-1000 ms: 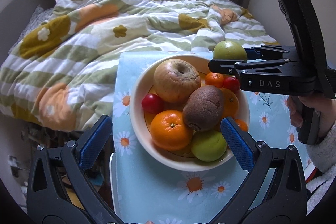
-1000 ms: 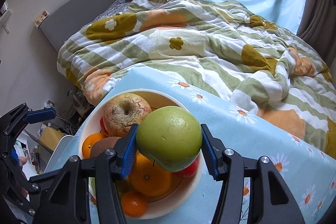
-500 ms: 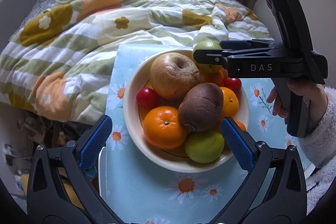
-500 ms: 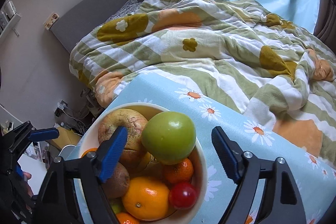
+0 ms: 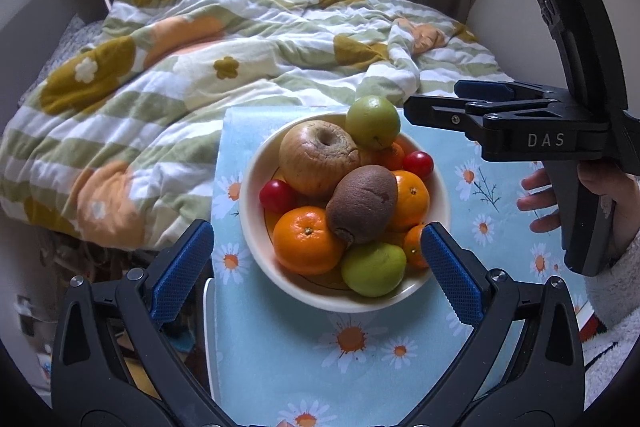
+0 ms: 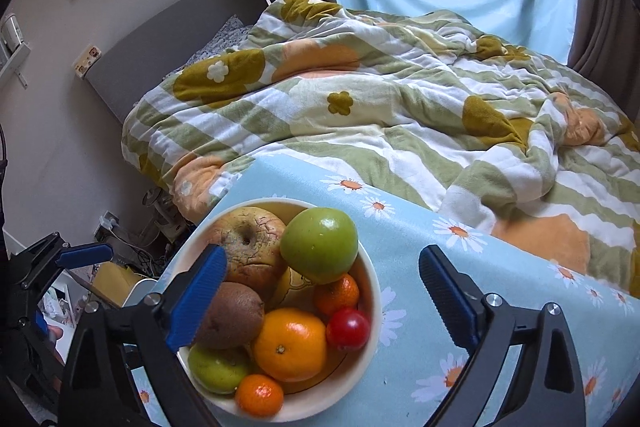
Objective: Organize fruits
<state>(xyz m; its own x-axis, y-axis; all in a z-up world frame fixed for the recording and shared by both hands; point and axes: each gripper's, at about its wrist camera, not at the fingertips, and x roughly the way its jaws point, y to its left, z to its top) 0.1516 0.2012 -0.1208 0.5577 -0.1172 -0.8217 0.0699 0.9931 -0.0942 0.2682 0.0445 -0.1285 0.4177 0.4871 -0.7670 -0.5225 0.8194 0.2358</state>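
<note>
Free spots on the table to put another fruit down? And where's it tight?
Bare cloth between the bowl and the right gripper. Another strip between the bowl's near rim and the left gripper. The bowl is heaped, and the green apple perches on top. The bowl's left rim nearly meets the table edge.

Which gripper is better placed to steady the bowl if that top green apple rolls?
Left, probably. The left gripper is open, its fingers flanking the bowl. The right gripper is also open but off beside the green apple, which perches at the far rim.
</note>
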